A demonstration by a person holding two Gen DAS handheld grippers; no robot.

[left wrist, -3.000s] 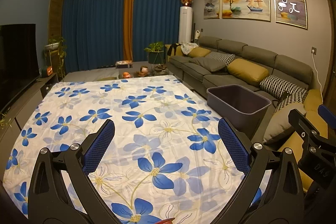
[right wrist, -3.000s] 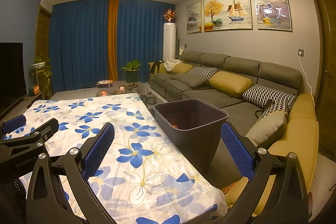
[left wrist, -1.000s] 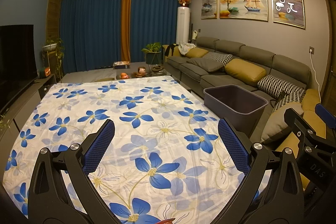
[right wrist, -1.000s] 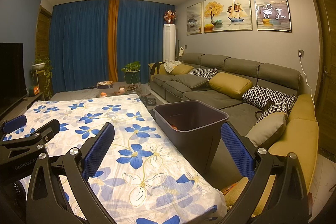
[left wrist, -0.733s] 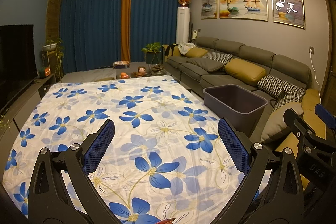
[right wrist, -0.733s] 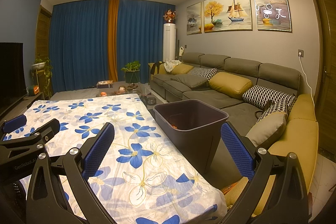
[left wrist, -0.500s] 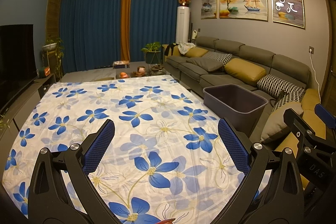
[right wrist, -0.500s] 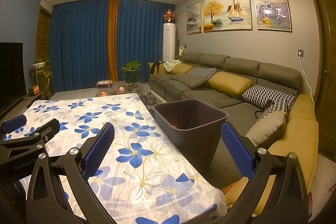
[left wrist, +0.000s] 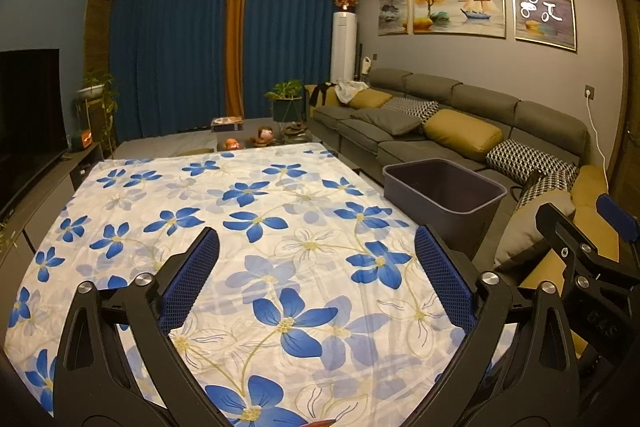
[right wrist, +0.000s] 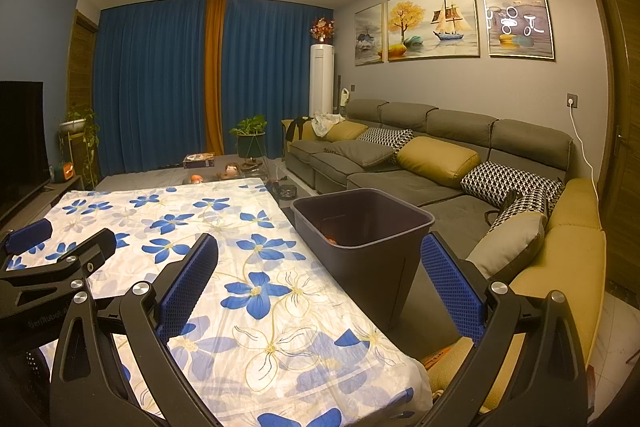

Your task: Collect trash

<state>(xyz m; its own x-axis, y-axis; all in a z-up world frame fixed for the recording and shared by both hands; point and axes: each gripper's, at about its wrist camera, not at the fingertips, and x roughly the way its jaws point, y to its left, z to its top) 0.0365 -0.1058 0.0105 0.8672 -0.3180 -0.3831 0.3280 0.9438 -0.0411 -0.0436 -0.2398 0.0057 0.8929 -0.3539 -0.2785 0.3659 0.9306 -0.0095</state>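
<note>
Grippers, your left (left wrist: pixel 316 255) and right (right wrist: pixel 318 255), are spread wide and hold nothing above the flowered cloth (left wrist: pixel 248 227). The bin (right wrist: pixel 362 231) stands beside the cloth's right edge, something orange inside.

Bin (right wrist: pixel 362 227) right of table (right wrist: pixel 224 239), sofa (right wrist: pixel 436 163) behind bin

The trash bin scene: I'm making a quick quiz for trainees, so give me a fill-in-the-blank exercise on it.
1. The dark bin stands between the flowered table and the grey ____.
2. Both the left gripper and the right gripper are ____ and hold nothing.
3. The tablecloth's flowers are coloured ____.
4. Something ____ lies at the bottom of the bin.

Missing words: sofa; open; blue; orange
</note>
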